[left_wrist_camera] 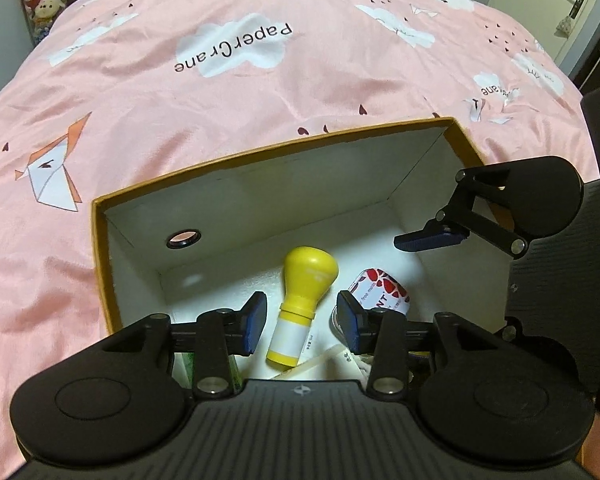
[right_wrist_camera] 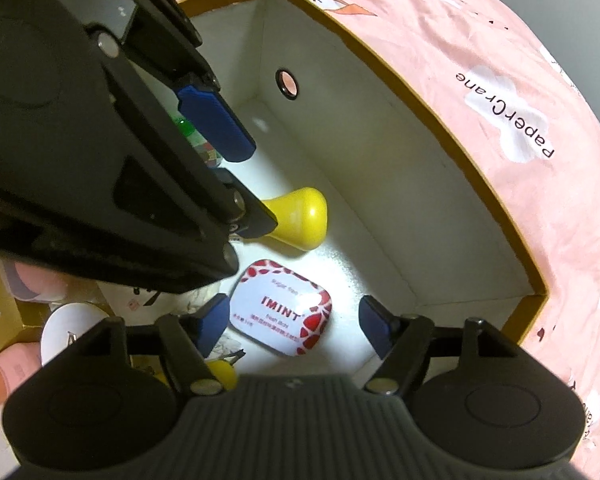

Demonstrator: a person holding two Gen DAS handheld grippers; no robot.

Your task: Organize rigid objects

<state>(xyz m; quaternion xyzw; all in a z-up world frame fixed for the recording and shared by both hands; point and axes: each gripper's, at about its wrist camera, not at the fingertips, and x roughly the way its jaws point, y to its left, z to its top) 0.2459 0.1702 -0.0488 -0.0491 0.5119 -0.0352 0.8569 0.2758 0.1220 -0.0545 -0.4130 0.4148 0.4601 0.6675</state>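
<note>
Inside box [left_wrist_camera: 416, 168], open grippers [left_wrist_camera: 302, 322] [right_wrist_camera: 294, 326] over bottle [left_wrist_camera: 300, 300]

Dim room; a bright pool of light hits the box floor [left_wrist_camera: 220, 280]. Glare on the mint tin [right_wrist_camera: 284, 312]. Fisheye bends edges, corners vignette black.

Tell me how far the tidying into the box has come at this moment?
Already done: the yellow bulb-shaped bottle and the red-and-white mint tin lie on the floor of the white-lined cardboard box. In hand: nothing; the left tongs and the right tongs both hang open over the box. Left: other small items lie at the near end, partly hidden, so I cannot judge them.
</note>
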